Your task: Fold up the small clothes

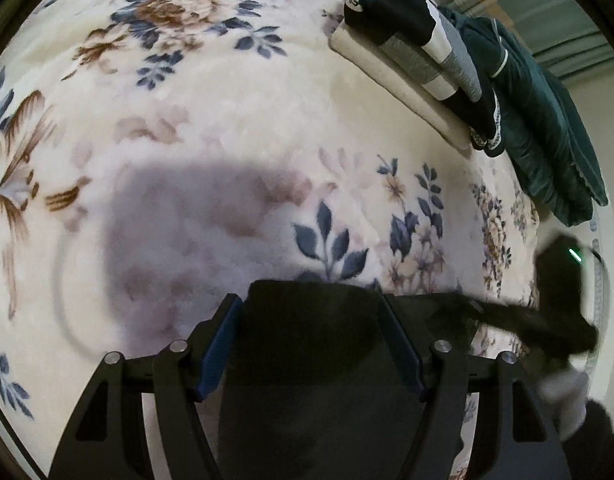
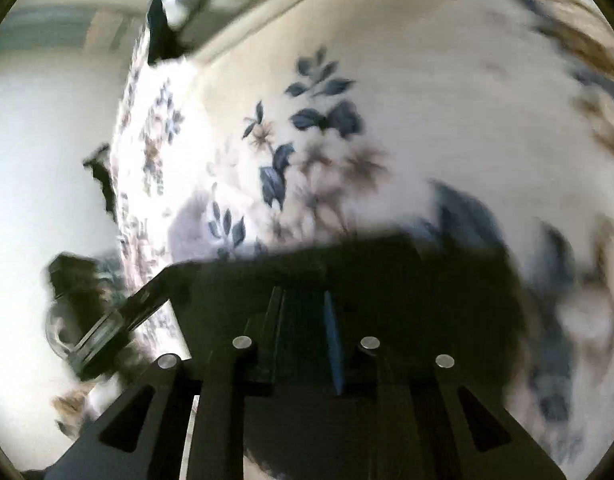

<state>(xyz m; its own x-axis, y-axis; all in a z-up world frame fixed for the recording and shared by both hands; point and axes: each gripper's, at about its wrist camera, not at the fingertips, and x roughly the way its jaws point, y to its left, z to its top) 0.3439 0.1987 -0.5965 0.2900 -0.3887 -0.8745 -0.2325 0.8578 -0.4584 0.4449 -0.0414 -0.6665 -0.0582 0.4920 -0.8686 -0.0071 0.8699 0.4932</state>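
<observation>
A black garment (image 1: 311, 360) lies across a floral bed blanket (image 1: 227, 120). My left gripper (image 1: 311, 300) points steeply down, its blue pads (image 1: 221, 356) set wide, and the cloth fills the whole gap from pad to pad. A band of the same cloth (image 1: 527, 320) stretches right towards a blurred black shape with a green light (image 1: 563, 258). In the blurred right wrist view, my right gripper (image 2: 303, 292) has its jaws close together with the black garment (image 2: 427, 280) between and around them.
A stack of folded clothes (image 1: 419, 48) sits on a beige folded piece (image 1: 387, 80) at the blanket's far right, with a dark green garment (image 1: 547, 128) beside it. The bed's edge (image 2: 123, 184) drops to a pale floor (image 2: 47, 140).
</observation>
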